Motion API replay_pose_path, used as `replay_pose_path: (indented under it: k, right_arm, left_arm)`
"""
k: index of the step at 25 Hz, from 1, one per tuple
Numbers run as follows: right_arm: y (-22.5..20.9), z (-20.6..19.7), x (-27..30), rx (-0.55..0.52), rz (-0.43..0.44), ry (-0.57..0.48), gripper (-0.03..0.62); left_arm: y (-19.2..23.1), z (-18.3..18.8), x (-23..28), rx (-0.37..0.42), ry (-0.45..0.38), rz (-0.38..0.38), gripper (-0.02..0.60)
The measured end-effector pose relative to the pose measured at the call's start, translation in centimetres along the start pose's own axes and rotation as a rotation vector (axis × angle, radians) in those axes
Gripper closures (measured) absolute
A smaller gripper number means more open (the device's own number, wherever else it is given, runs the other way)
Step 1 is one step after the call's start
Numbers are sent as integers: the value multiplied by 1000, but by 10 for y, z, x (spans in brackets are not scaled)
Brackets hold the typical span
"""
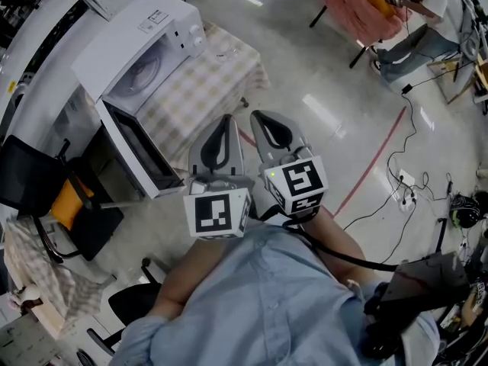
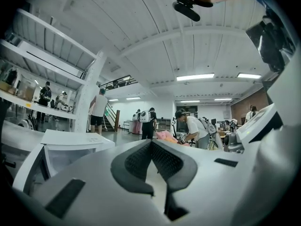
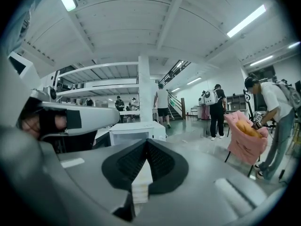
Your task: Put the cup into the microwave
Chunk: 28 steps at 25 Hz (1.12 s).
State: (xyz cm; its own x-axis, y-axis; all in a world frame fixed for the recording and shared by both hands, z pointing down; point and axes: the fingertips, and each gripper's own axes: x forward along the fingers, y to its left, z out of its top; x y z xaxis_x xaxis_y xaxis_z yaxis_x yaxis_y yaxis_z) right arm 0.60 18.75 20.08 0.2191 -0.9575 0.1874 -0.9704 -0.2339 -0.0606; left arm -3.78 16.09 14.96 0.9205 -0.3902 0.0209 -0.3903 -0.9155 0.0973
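Currently on approach: left tool (image 1: 223,126) and right tool (image 1: 267,124) are both pinched closed, empty. I judge the faint clear cup (image 1: 226,49) stands on the checked surface (image 1: 194,94) beside the open microwave (image 1: 145,29). Next: spread one tool, reach it.

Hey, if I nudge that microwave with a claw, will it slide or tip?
The microwave looks boxy and broad-based, so tipping seems unlikely. It sits on a cloth, which might drag along. Its open door would probably swing first.
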Motion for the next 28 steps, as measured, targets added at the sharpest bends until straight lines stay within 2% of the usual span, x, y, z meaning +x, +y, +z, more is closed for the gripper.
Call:
replay_pose_path:
  k: [6,14,28]
  right_arm:
    - [-8,7,9,-6,-14,-17,592]
    - [-26,4,25,18,2,-1,592]
    - [-101,-4,93,74,80,43,592]
  left_arm:
    - [7,-2,12,-7,-6,-1,575]
    - [12,-10,36,1,26,21,575]
    - [14,-34,133,8,117,100,575]
